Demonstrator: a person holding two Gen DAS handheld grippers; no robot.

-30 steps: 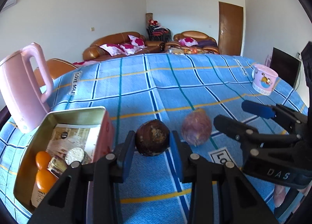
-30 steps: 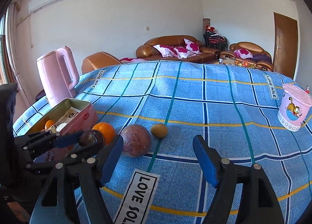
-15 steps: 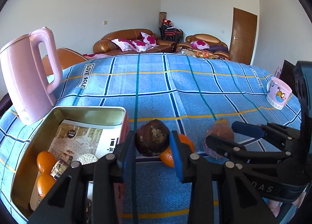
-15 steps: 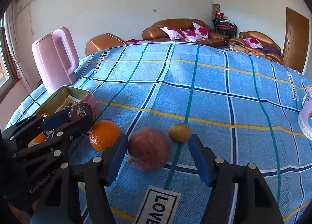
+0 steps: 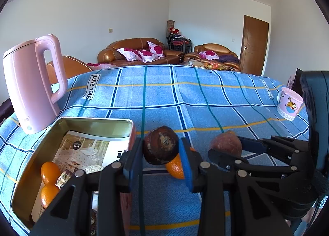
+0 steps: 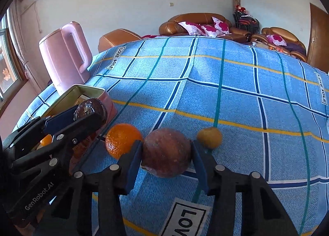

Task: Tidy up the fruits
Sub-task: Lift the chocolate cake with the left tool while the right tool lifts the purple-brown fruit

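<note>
My left gripper (image 5: pixel 161 153) is shut on a dark brown round fruit (image 5: pixel 160 147) and holds it above the cloth, just right of the open metal tin (image 5: pixel 92 122). The tin holds two small oranges (image 5: pixel 49 172) on paper. My right gripper (image 6: pixel 166 160) has its pads against both sides of a reddish-brown fruit (image 6: pixel 166 151) that rests on the blue checked cloth. An orange (image 6: pixel 122 140) lies to its left and a small yellow-brown fruit (image 6: pixel 209 137) to its right. The left gripper and its dark fruit (image 6: pixel 90 110) show in the right wrist view.
A pink kettle (image 5: pixel 30 83) stands behind the tin at the left. A pink cartoon cup (image 5: pixel 289 103) stands at the far right of the cloth. Sofas and a door lie beyond the table.
The left gripper has carried the dark fruit up and left toward the tin. The right gripper has moved in on the reddish-brown fruit and closed onto it.
</note>
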